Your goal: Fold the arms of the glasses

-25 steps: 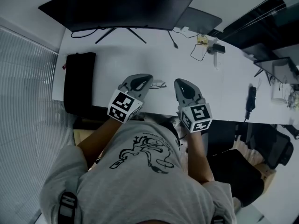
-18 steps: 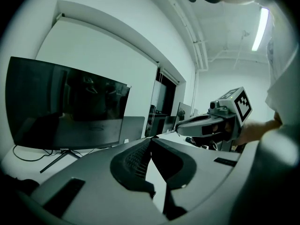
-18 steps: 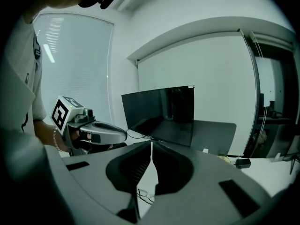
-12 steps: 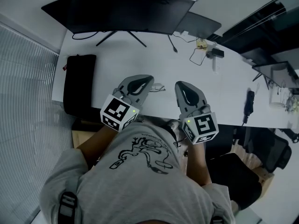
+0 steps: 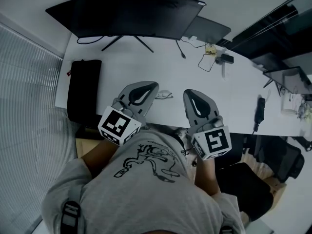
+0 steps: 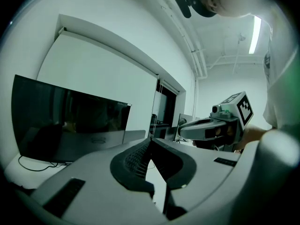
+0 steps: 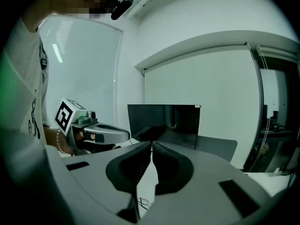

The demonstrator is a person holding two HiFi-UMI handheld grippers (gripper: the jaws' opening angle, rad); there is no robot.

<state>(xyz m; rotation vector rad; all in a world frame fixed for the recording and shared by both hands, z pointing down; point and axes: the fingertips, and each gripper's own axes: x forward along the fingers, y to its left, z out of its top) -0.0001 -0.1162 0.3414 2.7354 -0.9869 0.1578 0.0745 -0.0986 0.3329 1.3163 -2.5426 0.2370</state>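
- Nearest the person, the left gripper at eleven o'clock and the right gripper at one o'clock both have their tongs pressed together on nothing. Over the last second both have lifted toward the head camera (their marker cubes loom larger).
- Just beyond, at twelve o'clock between the two noses, the glasses lie on the white table in the same spot, and nothing holds them. They are too small to tell whether the arms are folded.
- My reading: the rise takes both tools away from the glasses, so no folding is under way now.
- Farther out are a black bag at ten o'clock and the dark monitor at twelve.
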